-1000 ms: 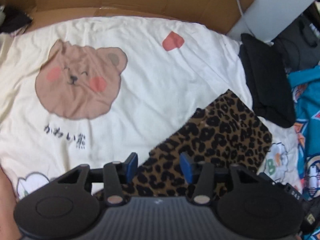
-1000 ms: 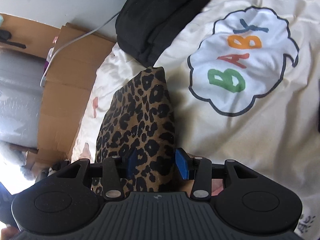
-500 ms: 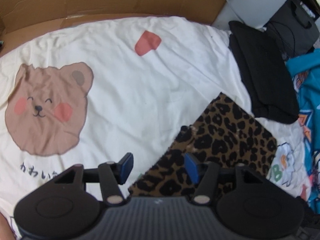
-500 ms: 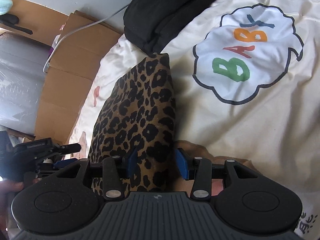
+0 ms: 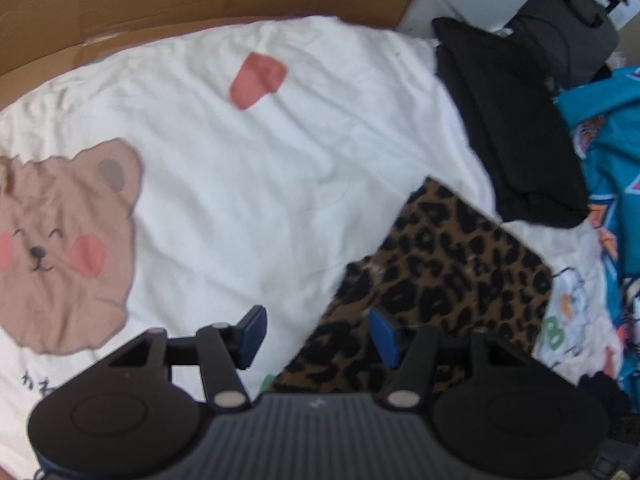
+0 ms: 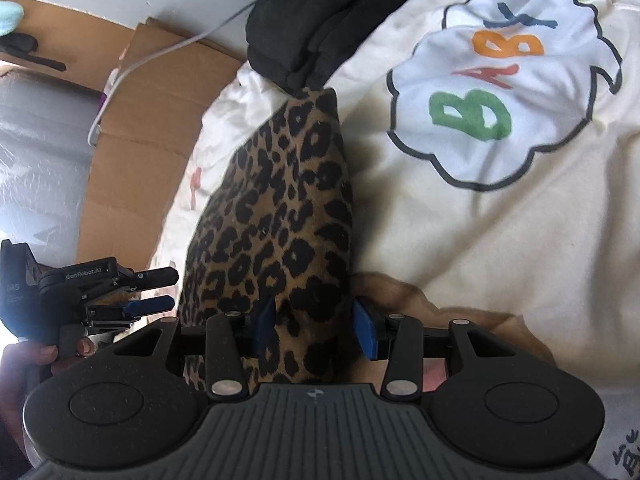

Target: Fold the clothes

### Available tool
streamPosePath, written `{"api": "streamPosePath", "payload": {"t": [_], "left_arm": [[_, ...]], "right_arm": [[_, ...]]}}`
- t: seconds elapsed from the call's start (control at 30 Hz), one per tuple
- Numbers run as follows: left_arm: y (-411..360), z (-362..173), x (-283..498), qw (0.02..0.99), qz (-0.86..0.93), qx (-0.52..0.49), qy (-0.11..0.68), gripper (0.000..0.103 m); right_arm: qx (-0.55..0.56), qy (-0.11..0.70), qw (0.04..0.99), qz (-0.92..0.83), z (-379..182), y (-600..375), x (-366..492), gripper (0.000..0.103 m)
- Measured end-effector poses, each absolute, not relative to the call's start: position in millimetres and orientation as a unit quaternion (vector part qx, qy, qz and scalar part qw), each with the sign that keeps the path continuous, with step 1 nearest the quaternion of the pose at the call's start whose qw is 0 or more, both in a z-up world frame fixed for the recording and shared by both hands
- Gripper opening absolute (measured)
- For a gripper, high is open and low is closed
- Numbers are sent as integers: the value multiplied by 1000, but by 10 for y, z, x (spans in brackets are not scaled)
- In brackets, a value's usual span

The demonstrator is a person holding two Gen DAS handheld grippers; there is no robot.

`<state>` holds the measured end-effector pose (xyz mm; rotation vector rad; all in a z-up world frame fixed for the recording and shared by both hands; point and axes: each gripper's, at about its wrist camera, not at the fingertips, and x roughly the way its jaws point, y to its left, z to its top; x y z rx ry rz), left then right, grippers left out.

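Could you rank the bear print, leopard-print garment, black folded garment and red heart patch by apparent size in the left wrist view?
1. Leopard-print garment and bear print: too alike to separate.
3. Black folded garment.
4. Red heart patch.

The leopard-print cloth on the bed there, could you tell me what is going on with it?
A person is folding clothes with a handheld gripper in each hand. The leopard-print cloth lies folded on the cream blanket, next to a folded black garment. The right gripper is open with its near end between the fingers; the left gripper is open beside its edge, gripping nothing.
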<state>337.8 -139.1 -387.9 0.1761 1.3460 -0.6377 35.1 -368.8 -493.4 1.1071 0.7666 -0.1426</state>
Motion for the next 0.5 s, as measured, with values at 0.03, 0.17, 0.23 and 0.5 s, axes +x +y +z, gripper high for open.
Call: {"api": "streamPosePath", "payload": {"t": [0.03,0.17,0.23,0.5], "left_arm": [[-1419,-3868,3377,730,-298,81,610,63],[-1521,-3899,3384,720,-323,89,607,65],[-1553,-3948,3381,715,-332,92,609,65],[-1659,-4135,3363,694,-364,115,610,66]], "right_arm": [[514,351,780,-65,-4932,-3693,357,47],[513,351,781,-64,-4920,-3710,398,47],[513,351,780,-64,-4917,-3722,425,47],[505,366,779,-62,-4904,-3724,582,24]]}}
